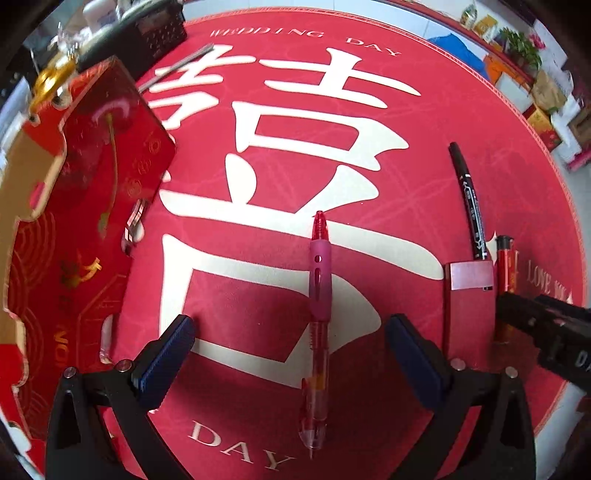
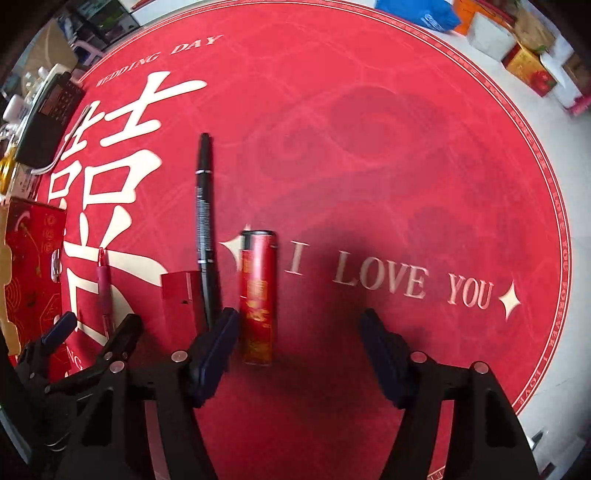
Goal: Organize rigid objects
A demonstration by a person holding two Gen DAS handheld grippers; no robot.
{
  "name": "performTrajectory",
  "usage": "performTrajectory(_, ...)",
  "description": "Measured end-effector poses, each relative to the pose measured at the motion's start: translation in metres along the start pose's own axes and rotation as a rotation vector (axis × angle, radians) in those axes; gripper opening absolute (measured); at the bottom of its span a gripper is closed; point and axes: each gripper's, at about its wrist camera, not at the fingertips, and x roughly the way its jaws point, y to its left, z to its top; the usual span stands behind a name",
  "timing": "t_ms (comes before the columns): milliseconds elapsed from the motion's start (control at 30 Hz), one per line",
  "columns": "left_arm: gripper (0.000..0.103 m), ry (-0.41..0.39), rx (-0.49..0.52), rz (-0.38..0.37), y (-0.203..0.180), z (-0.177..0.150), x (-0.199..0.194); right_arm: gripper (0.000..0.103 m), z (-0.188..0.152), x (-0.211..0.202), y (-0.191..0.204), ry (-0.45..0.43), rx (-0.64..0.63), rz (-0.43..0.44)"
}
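A red gel pen [image 1: 319,314] lies on the round red mat [image 1: 461,122], straight between the wide-apart fingers of my left gripper [image 1: 291,332], which is open and touches nothing. To its right lie a flat red case [image 1: 469,306], a black marker [image 1: 467,199] and a red lighter [image 1: 506,280]. In the right wrist view, my right gripper [image 2: 299,325] stands open. The red lighter [image 2: 256,295] lies just inside its left finger [image 2: 221,339], with the black marker [image 2: 205,221] outside that finger. A large red gift box [image 1: 92,184] stands open at the left.
A black radio [image 1: 147,33] and a metal strip [image 1: 177,66] sit at the mat's far left edge. A small shiny metal item [image 1: 135,221] leans by the gift box. Cartons and a plant [image 1: 524,48] line the floor beyond the mat. The left gripper [image 2: 92,332] shows at the right view's left.
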Motion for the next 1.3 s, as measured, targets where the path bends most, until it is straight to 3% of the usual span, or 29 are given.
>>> performTrajectory(100,0.103,-0.002,0.012,-0.015,-0.001,0.0,0.0,0.066,0.002,0.002,0.016,-0.008,-0.055,-0.031)
performTrajectory(200,0.103,-0.022,0.037,-0.022,-0.007,0.0,0.001,0.056,0.003,0.002,0.029,-0.02,-0.096,-0.09)
performTrajectory(300,0.103,-0.063,0.034,-0.024,-0.015,-0.003,0.002,0.044,0.004,0.001,0.037,-0.014,-0.122,-0.092)
performTrajectory(367,0.103,-0.09,0.023,-0.022,-0.018,-0.009,0.002,0.021,0.004,0.0,0.045,-0.005,-0.148,-0.091)
performTrajectory(533,0.101,-0.049,0.012,-0.022,-0.023,-0.011,0.0,0.02,-0.004,-0.005,0.04,0.021,-0.128,-0.032)
performTrajectory(600,0.091,-0.047,0.034,-0.028,-0.028,-0.003,-0.001,0.02,-0.01,-0.013,0.035,0.009,-0.12,-0.016)
performTrajectory(667,0.053,-0.058,0.101,-0.044,-0.037,0.003,-0.012,0.02,-0.015,-0.024,0.031,-0.004,-0.104,-0.001)
performTrajectory(700,0.04,-0.057,0.146,-0.053,-0.045,0.002,-0.015,0.02,-0.016,-0.028,0.026,-0.008,-0.097,0.004)
performTrajectory(733,0.013,-0.041,0.185,-0.066,-0.051,0.001,-0.017,0.02,-0.019,-0.034,0.024,-0.013,-0.085,0.012)
performTrajectory(900,0.01,0.033,0.203,-0.102,-0.049,-0.005,-0.023,0.02,-0.028,-0.054,0.017,-0.019,-0.03,0.066)
performTrajectory(1300,0.01,-0.018,0.227,-0.122,-0.021,-0.02,-0.076,0.02,-0.057,-0.075,0.015,0.022,0.028,0.121)
